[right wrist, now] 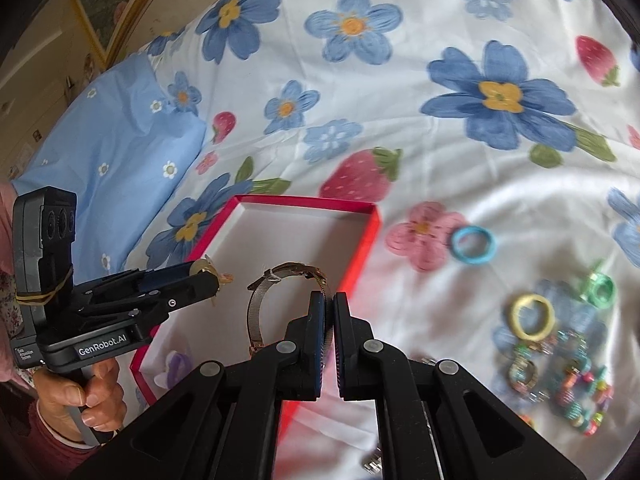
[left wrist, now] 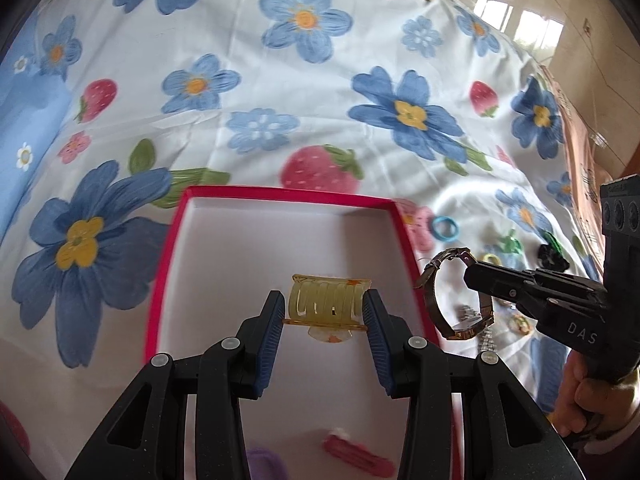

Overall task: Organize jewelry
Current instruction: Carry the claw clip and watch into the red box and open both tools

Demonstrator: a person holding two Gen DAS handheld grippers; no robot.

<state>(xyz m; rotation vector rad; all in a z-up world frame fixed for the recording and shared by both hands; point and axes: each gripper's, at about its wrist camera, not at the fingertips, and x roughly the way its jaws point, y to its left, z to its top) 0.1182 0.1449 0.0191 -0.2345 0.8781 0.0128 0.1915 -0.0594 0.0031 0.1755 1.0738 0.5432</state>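
A red box [left wrist: 166, 248] with a white inside lies on the flowered bedspread; it also shows in the right wrist view [right wrist: 366, 240]. My left gripper [left wrist: 325, 312] is shut on a yellow translucent hair claw [left wrist: 326, 300] and holds it above the box. My right gripper [right wrist: 330, 312] is shut on the band of a metal wristwatch [right wrist: 280, 276], held over the box's right edge. From the left wrist view the watch [left wrist: 456, 300] hangs just right of the box. A pink hair clip [left wrist: 356, 456] and a purple item [left wrist: 266, 462] lie inside the box.
Loose items lie on the bedspread right of the box: a blue ring [right wrist: 474, 245], a yellow ring [right wrist: 534, 316], a green clip [right wrist: 600, 288], beaded bracelets [right wrist: 576, 384]. A blue pillow [right wrist: 112, 148] lies at far left. The bed edge and floor [left wrist: 580, 60] are at right.
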